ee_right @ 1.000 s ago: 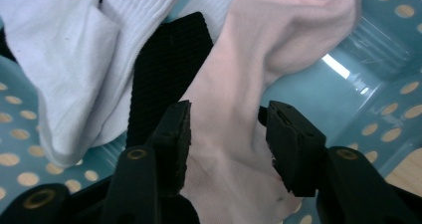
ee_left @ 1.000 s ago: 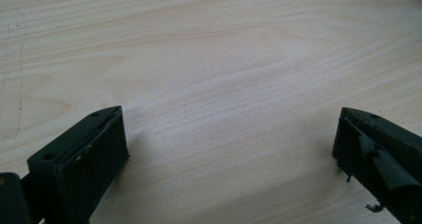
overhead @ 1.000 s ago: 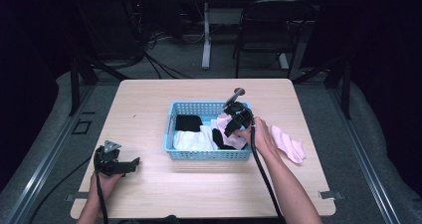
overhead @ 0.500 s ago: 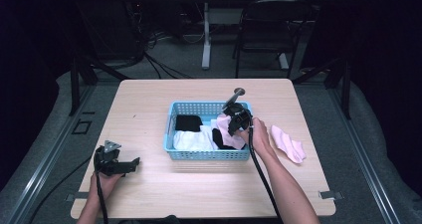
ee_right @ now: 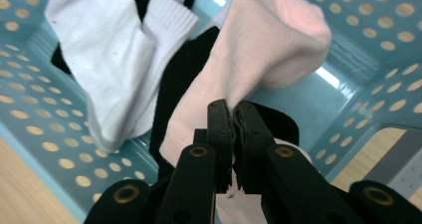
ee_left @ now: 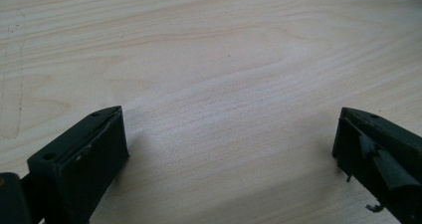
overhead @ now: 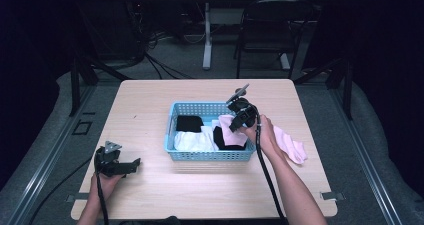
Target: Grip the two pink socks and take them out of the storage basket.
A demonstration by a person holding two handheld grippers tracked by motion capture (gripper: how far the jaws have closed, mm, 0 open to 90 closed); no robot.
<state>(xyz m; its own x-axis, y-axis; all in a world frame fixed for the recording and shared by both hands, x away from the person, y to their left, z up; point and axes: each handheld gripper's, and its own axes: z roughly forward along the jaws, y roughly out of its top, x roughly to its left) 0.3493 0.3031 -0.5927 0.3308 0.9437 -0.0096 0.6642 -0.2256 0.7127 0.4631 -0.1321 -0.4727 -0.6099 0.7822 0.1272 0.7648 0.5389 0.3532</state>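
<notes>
Over the blue basket [overhead: 172,135] in the middle of the tabletop [overhead: 150,100], the right claw [ee_right: 233,115] is pressed together on a pink sock [ee_right: 254,50], pinching it above a white sock [ee_right: 119,59] and black ones. A second pink sock [overhead: 290,144] lies just right of the basket. The left claw [ee_left: 224,149], spread wide, rests near the tabletop's near left corner.

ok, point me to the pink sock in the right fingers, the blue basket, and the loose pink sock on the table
pink sock [ee_right: 259,59], right gripper view, bulging toe.
blue basket [overhead: 210,156], high view, near wall.
loose pink sock [overhead: 292,145], high view, middle of fabric.
</notes>
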